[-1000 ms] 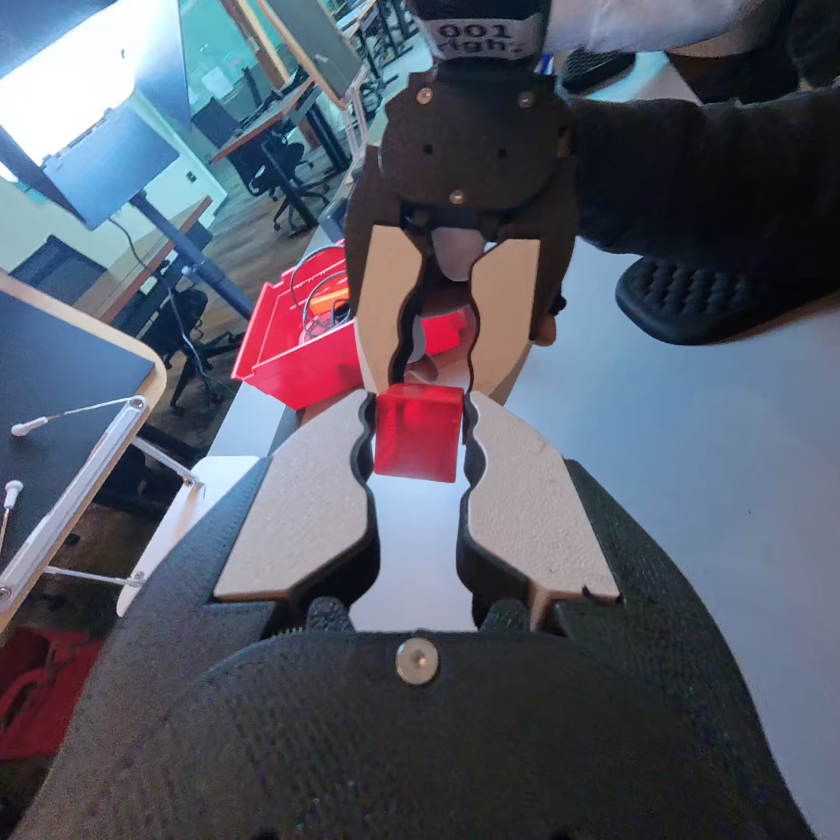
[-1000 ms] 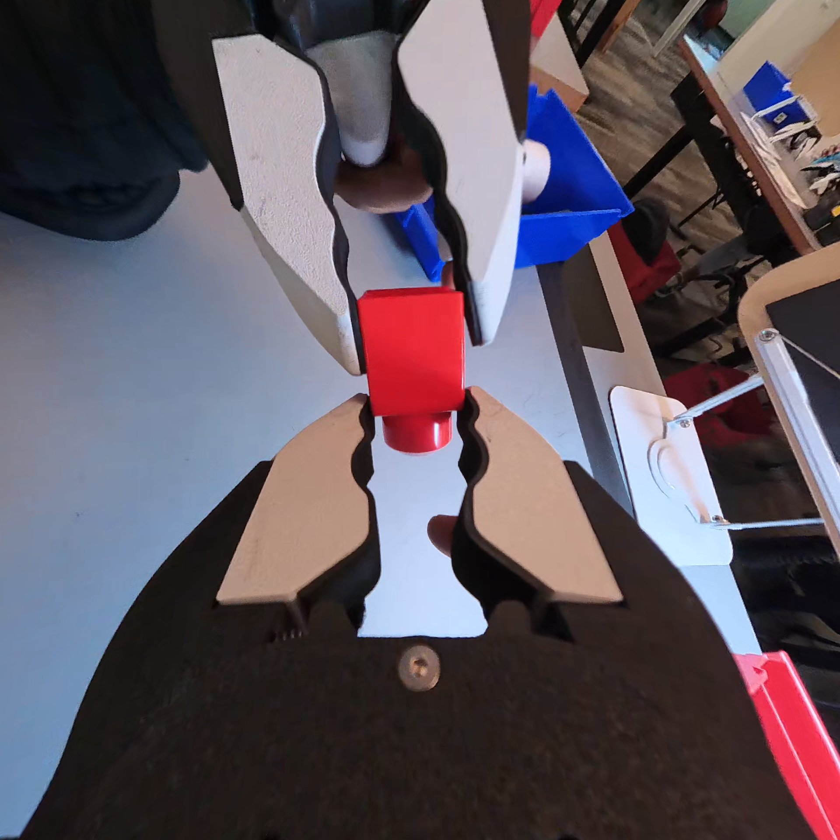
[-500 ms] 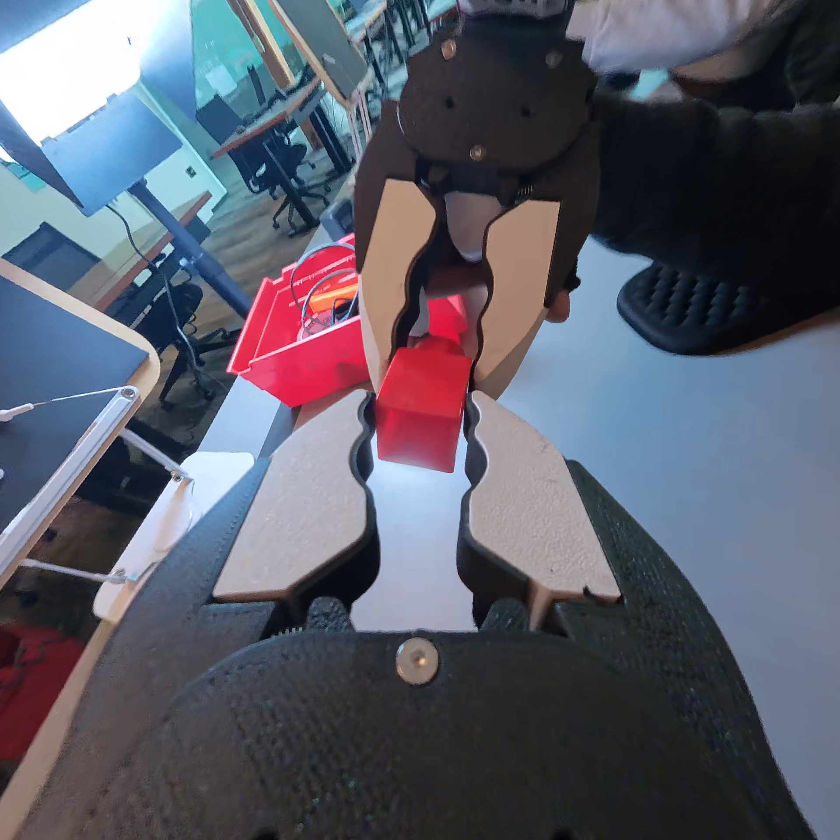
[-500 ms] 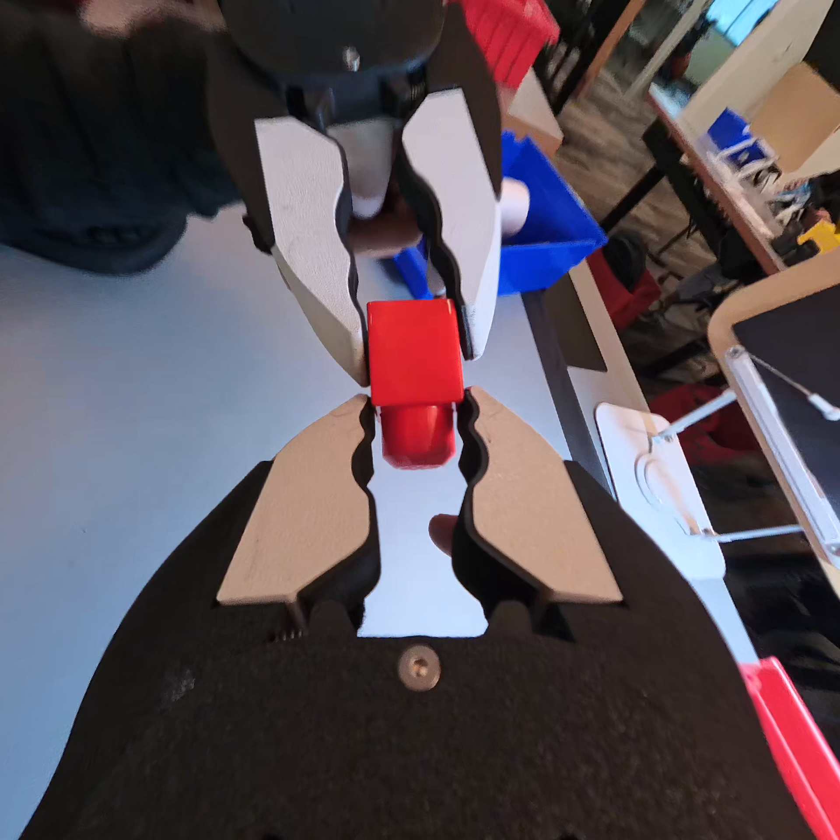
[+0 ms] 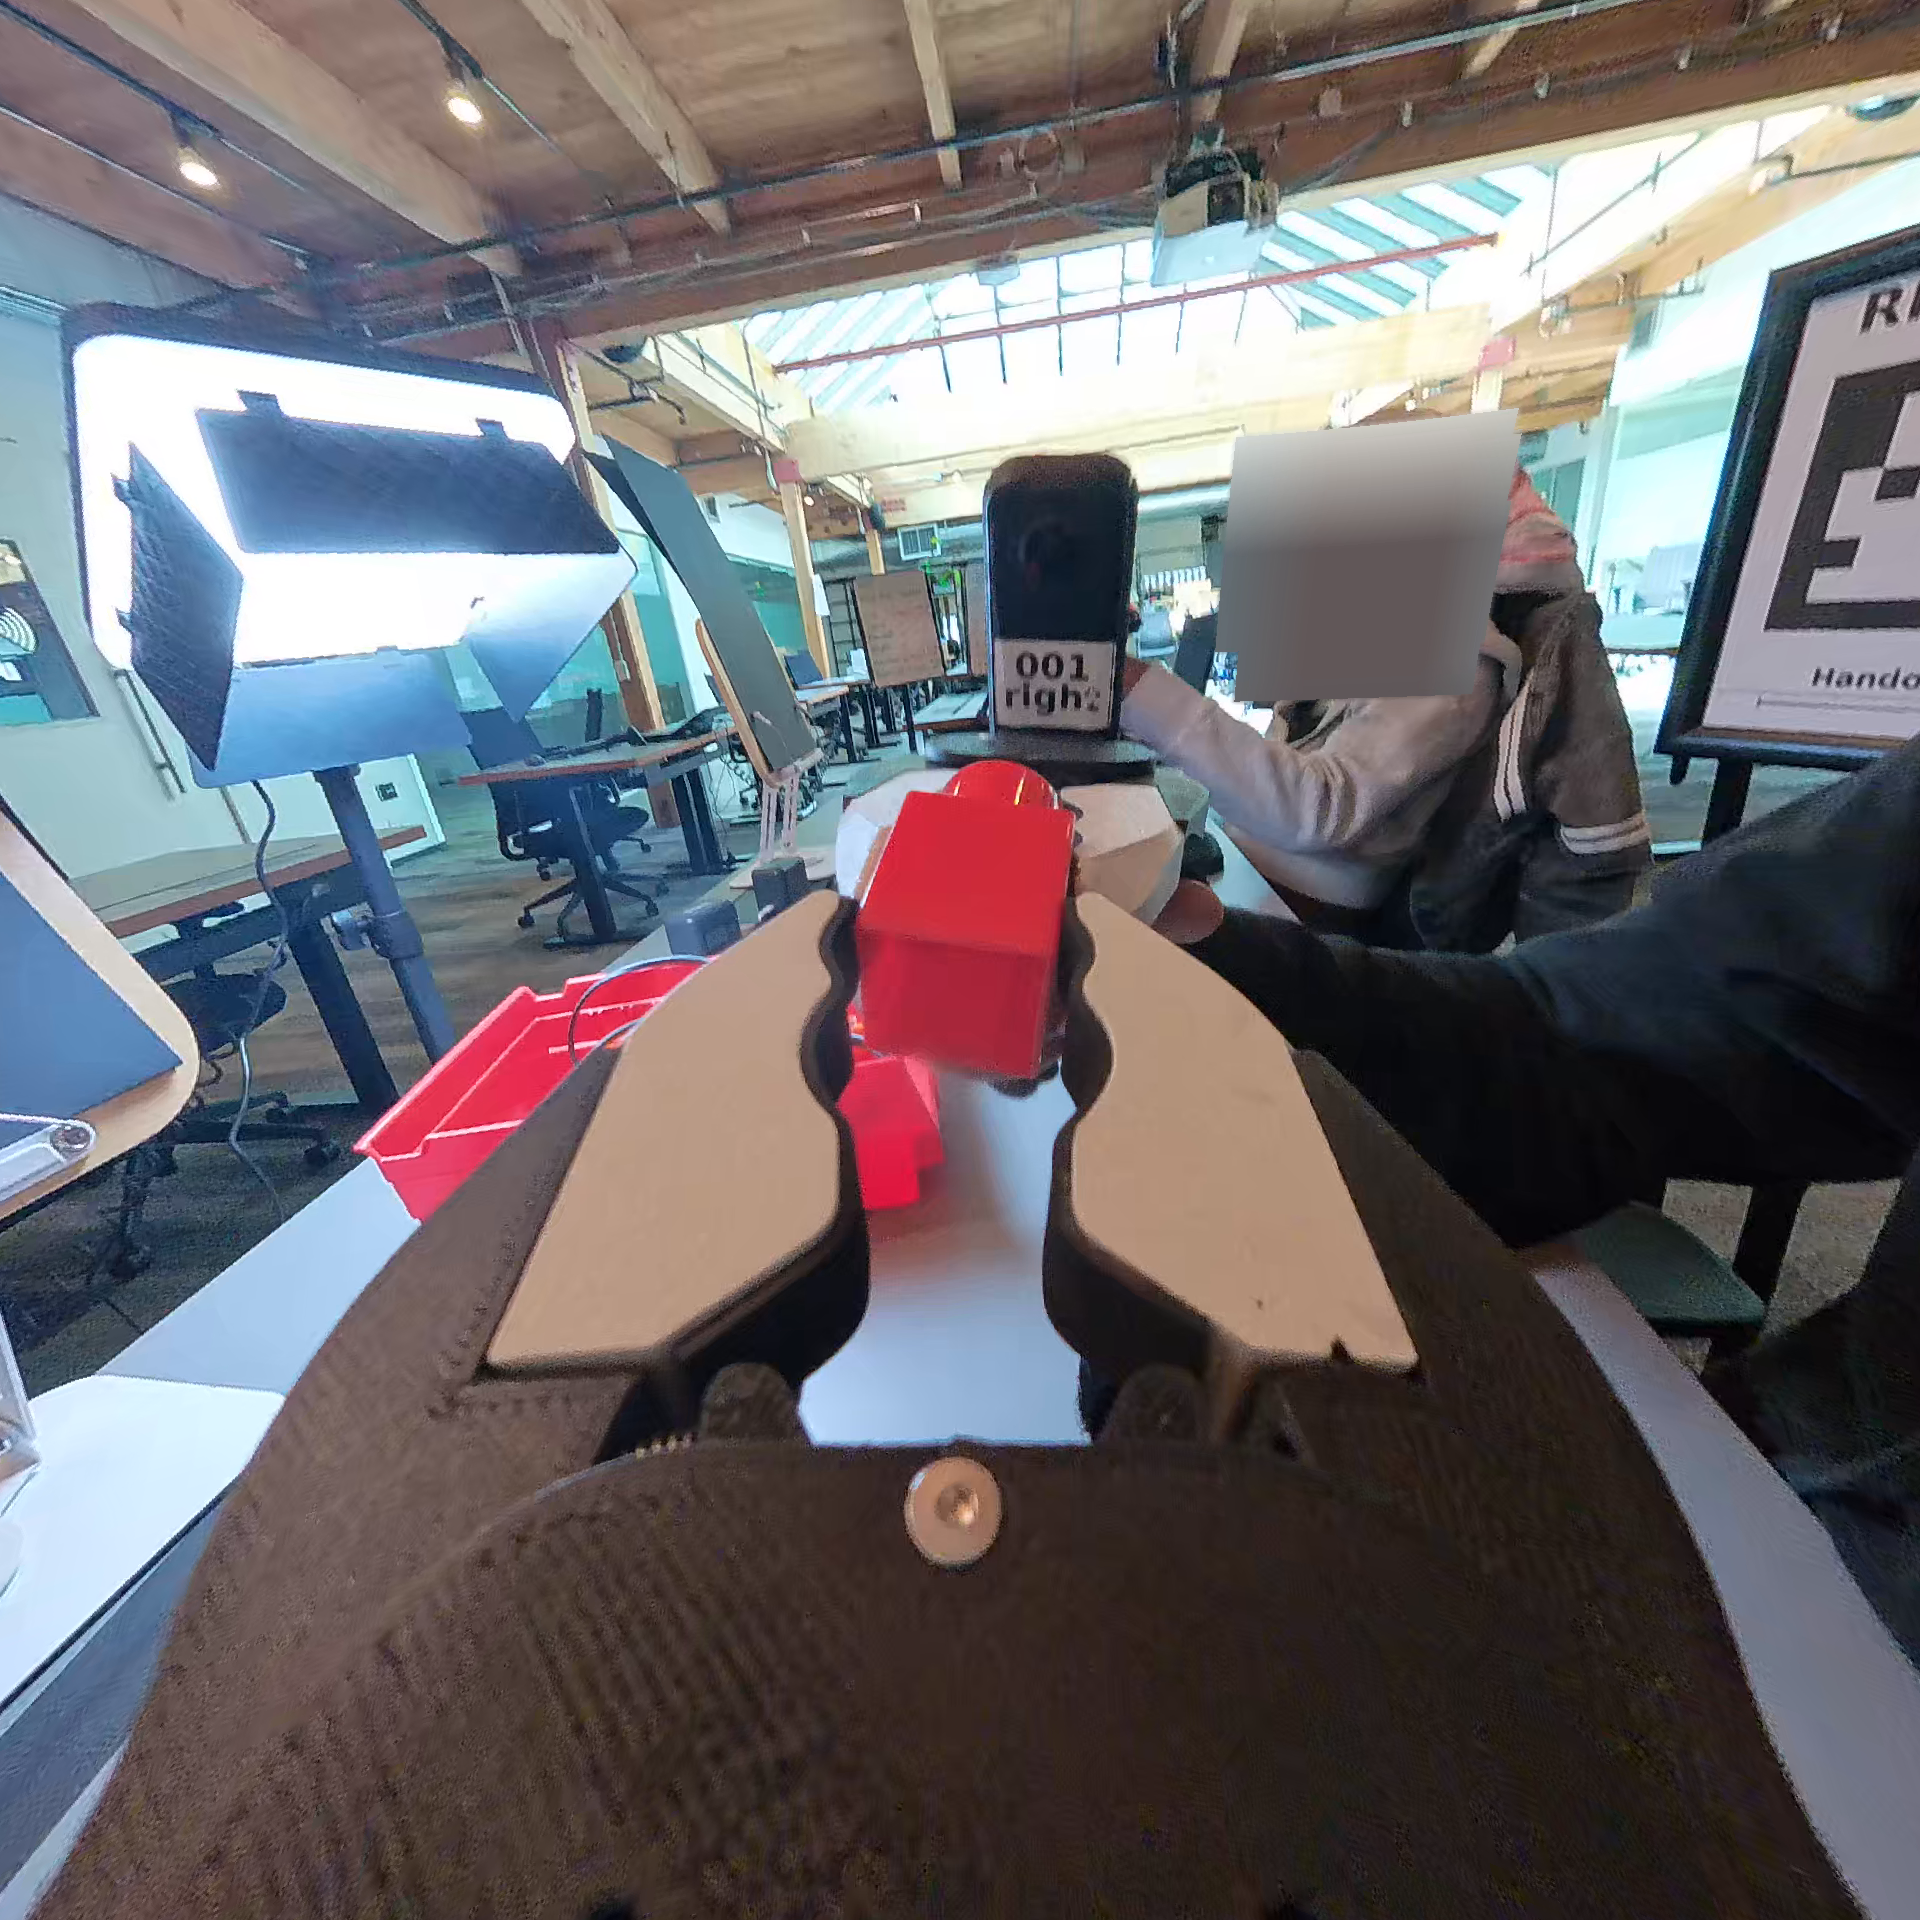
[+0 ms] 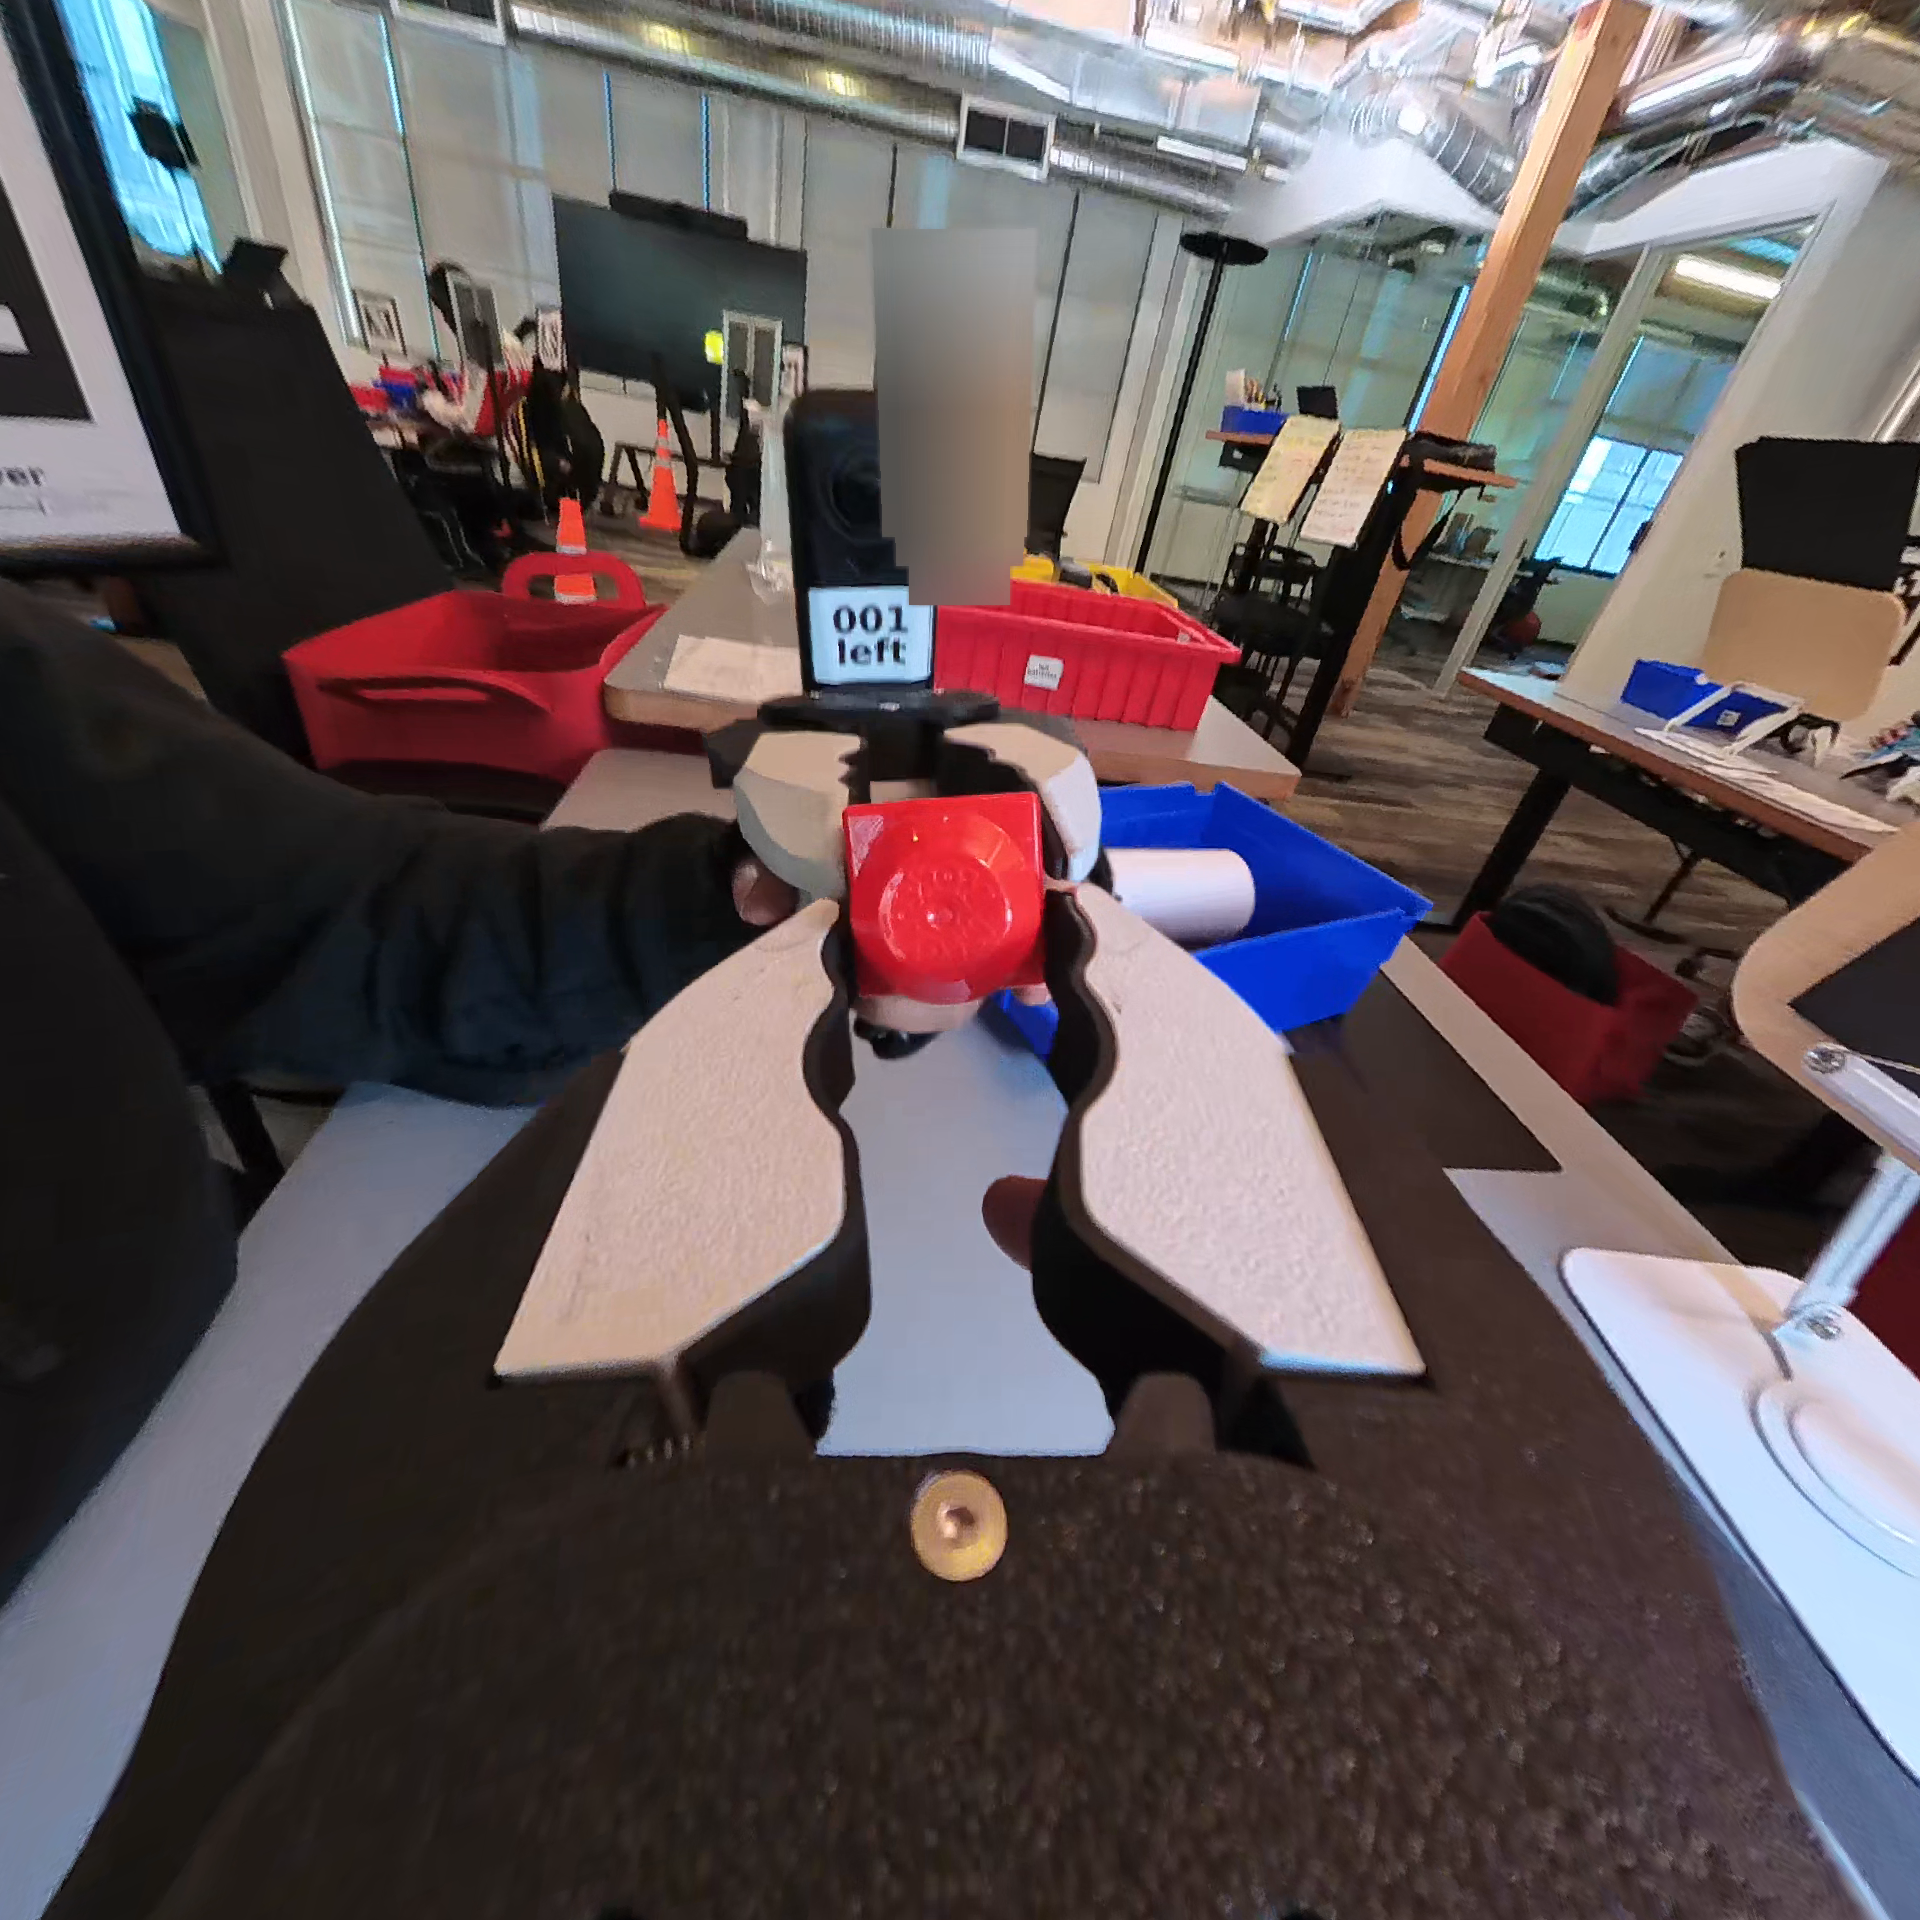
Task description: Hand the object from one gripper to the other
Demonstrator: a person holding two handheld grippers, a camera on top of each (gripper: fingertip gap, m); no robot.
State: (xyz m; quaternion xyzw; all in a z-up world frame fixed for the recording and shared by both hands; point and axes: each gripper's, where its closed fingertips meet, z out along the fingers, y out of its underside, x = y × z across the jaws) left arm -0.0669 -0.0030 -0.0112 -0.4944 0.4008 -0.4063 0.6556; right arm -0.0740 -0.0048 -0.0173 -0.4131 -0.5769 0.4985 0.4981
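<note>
the red block (image 5: 961,951) is in the air above the grey table (image 6: 343,1205), between two grippers that face each other. the left gripper (image 5: 956,961) has its fingertips against the block's square sides. the right gripper (image 6: 945,935) also touches the block at its round end. for each one i cannot tell if it presses or only touches. a red bin (image 5: 488,1091) and a blue bin (image 6: 1278,914) stand further on the table.
</note>
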